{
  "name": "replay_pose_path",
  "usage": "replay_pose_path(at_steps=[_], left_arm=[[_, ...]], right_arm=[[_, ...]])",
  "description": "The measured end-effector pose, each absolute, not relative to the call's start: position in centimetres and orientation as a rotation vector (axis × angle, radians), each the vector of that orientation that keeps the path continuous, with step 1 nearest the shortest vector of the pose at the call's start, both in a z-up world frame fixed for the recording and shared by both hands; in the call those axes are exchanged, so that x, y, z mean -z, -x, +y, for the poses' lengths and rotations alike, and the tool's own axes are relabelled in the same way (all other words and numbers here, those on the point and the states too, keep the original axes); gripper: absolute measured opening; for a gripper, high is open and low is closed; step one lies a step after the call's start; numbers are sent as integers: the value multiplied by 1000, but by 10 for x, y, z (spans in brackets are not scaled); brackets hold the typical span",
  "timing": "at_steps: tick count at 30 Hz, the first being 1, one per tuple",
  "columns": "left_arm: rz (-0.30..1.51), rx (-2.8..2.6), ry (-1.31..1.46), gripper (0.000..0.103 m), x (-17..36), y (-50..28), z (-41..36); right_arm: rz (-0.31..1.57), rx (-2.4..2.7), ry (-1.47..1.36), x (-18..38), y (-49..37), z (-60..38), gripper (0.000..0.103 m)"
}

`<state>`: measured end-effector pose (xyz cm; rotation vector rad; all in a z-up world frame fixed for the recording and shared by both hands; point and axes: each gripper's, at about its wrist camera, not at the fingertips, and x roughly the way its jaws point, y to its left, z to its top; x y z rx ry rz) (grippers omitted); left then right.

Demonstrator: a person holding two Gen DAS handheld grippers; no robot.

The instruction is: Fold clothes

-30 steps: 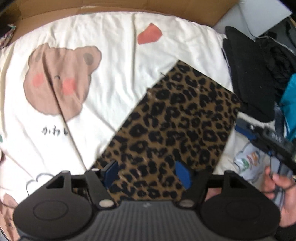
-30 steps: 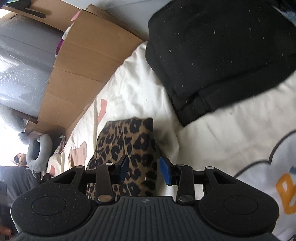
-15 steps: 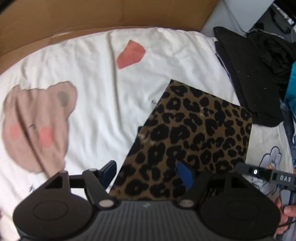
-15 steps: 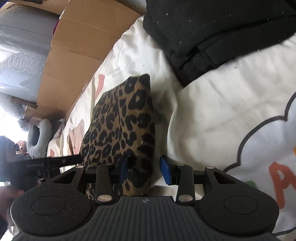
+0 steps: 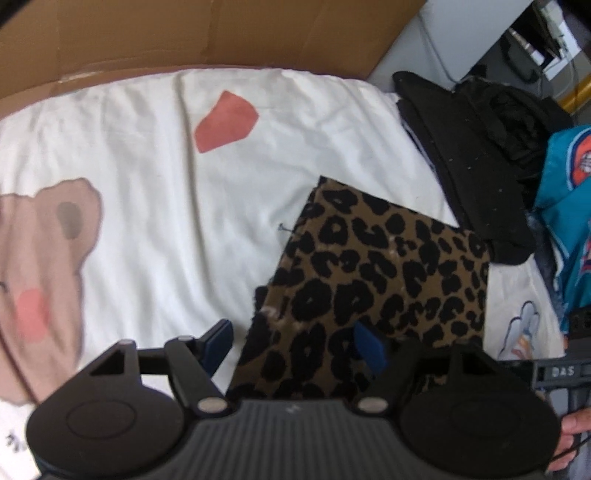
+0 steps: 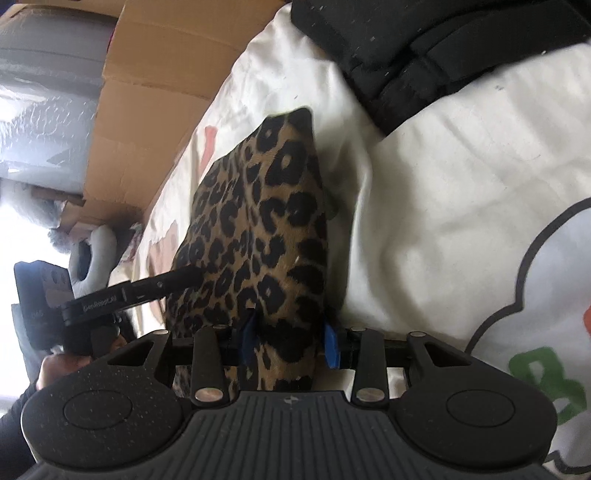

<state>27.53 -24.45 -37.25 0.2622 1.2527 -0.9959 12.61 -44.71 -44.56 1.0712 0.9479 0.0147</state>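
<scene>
Leopard-print plush, brown with black spots, fills the lower middle of the left wrist view: the leopard-print garment lies folded into a rough rectangle on the white bed sheet, which carries a bear print. The left hand-held gripper hangs over the garment's near left corner with its jaws wide apart; one blue pad sits over the sheet, the other over the cloth, and nothing is pinched. The fabric looks soft, thick and light, so it should drape and slump rather than hold a crease; a corner or a folded edge seems the best hold. A black garment pile touches the far right corner, a teal printed garment lies beyond it, and a cardboard wall backs the bed.

In the right wrist view the same leopard-print garment runs away from the camera, its near end between the blue pads of the right hand-held gripper. The jaws are closing on that end and the cloth bunches between them, so I judge it gripped. The other tool's arm reaches in from the left edge. The black garment pile lies close behind, so any swing of the cloth that way could catch it.
</scene>
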Motion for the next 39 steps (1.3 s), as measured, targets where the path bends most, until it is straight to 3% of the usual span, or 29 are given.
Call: replay_pose_path(at_steps=[3, 6, 8, 12, 17, 24, 30, 32, 39], left_arm=[[1269, 1036, -218, 73, 381, -277, -244], [1264, 1048, -197, 60, 381, -280, -242], [1275, 1061, -176, 50, 380, -286, -237], [1297, 1095, -158, 44, 377, -294, -230], [1309, 1118, -208, 59, 378, -296, -236], [1384, 1181, -119, 63, 392, -308, -236], [1412, 1190, -86, 57, 395, -313, -243], [1411, 1185, -87, 51, 396, -313, -245], [1354, 1181, -153, 35, 387, -304, -244]], right_arm=[[950, -9, -1054, 442, -128, -446, 17], [954, -23, -1037, 438, -129, -445, 9], [956, -27, -1039, 436, -130, -445, 9], [960, -28, -1051, 437, -130, -446, 14], [961, -26, -1065, 441, -129, -446, 22], [926, -24, -1125, 450, -129, -446, 23], [907, -26, -1156, 456, -136, -443, 23], [905, -20, -1159, 457, -137, -442, 23], [908, -11, -1099, 449, -140, -437, 9]])
